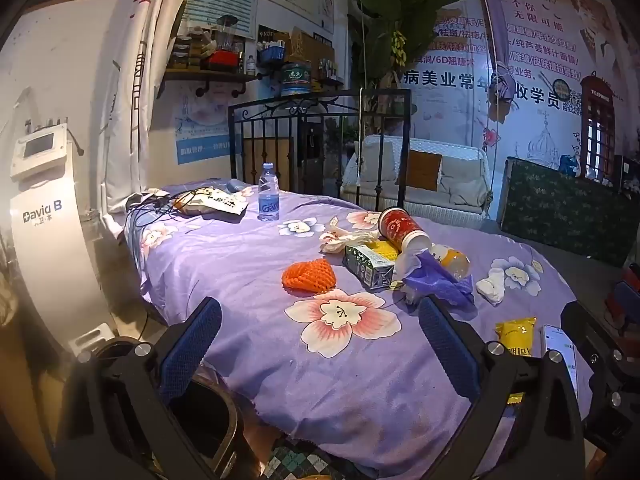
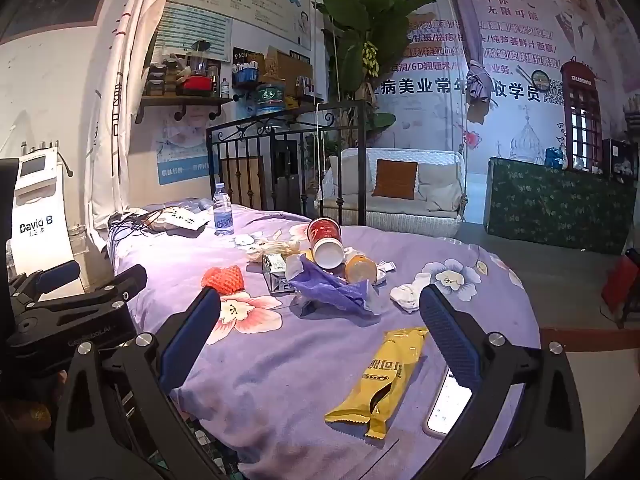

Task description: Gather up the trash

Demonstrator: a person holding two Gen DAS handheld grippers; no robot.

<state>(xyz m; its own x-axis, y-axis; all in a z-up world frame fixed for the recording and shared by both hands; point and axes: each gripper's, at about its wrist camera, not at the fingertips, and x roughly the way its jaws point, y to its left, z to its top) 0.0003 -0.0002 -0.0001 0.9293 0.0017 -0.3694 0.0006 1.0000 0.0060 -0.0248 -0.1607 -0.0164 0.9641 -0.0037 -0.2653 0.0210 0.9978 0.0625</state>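
Left tool (image 1: 320, 332): jaws spread wide, nothing between them, hovering over the near edge of the bed.
Right tool (image 2: 320, 328): jaws spread wide too, nothing held, above the near right of the bed.
Bed (image 1: 248, 264): purple flowered sheet, black iron rail at the far end.
Yellow wrapper (image 2: 384, 380): torn open, flat between the right tool's fingers, just left of a phone (image 2: 446, 406).
Trash cluster: mid-bed, purple plastic bag (image 2: 336, 286), red paper cup (image 2: 326, 242) on its side, green carton (image 1: 370, 266), orange bottle (image 2: 360, 268).
Orange foam net (image 1: 308, 276): left of the cluster.
White crumpled tissue (image 2: 408, 294): right of it.
Water bottle (image 1: 268, 192): upright, far left.
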